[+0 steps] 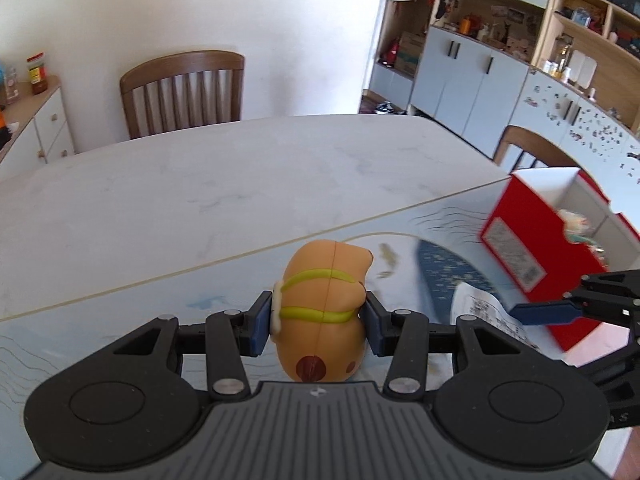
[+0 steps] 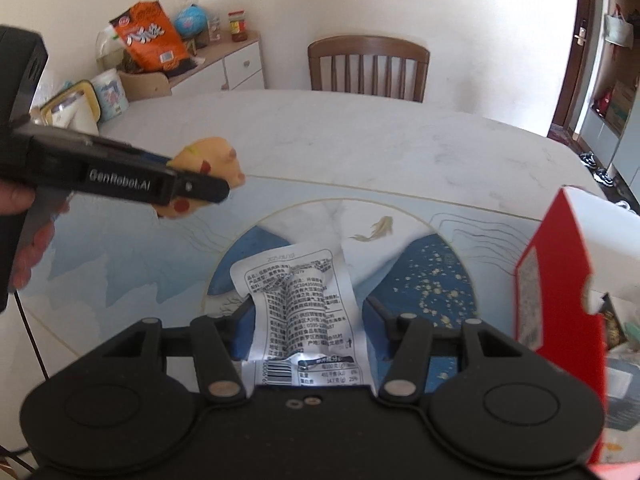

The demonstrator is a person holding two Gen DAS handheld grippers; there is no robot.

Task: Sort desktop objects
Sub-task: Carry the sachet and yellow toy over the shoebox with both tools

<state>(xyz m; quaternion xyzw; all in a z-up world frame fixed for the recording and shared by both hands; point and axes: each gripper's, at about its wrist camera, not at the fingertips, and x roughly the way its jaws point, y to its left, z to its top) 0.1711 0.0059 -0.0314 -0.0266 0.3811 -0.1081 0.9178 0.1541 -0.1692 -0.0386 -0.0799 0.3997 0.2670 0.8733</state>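
My left gripper (image 1: 318,322) is shut on an orange toy figure (image 1: 326,312) with yellow-green stripes and holds it above the blue patterned mat (image 1: 160,320). The toy also shows in the right wrist view (image 2: 212,168), held off the table at the left. My right gripper (image 2: 306,326) has its jaws around a silver snack packet (image 2: 300,308) printed with black text; whether they press it is unclear. A red box (image 1: 532,256) with a white inside stands open at the right; it also shows in the right wrist view (image 2: 560,280). Small items lie inside it.
The marble table (image 1: 240,176) reaches back to a wooden chair (image 1: 184,88). A second chair (image 1: 524,152) stands at the right. A sideboard (image 2: 208,68) at the left holds an orange snack bag (image 2: 150,36) and jars. Cabinets and shelves (image 1: 500,48) line the right wall.
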